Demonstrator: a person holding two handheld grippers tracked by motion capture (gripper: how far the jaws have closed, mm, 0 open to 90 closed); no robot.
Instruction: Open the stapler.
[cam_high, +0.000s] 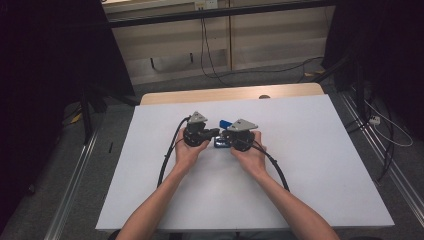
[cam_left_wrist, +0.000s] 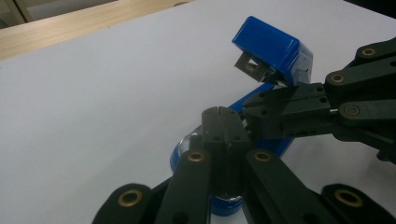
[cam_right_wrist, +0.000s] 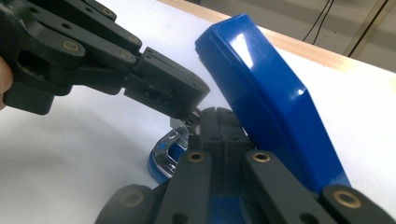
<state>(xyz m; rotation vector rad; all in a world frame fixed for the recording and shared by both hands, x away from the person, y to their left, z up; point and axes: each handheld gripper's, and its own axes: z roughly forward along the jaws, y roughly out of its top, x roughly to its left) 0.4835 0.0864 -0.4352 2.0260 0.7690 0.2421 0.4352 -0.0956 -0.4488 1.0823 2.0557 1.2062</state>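
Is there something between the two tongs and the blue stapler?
Nothing visible. Both tongs, left and right, are already at the open stapler mid-table, their jaws closed together at its metal inner part beneath the raised top.

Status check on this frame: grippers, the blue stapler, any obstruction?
Left gripper and right gripper both shut, meeting at the base of the glossy blue plastic stapler. Stapler's top arm swung open, raised. White table around it, nothing in the way.
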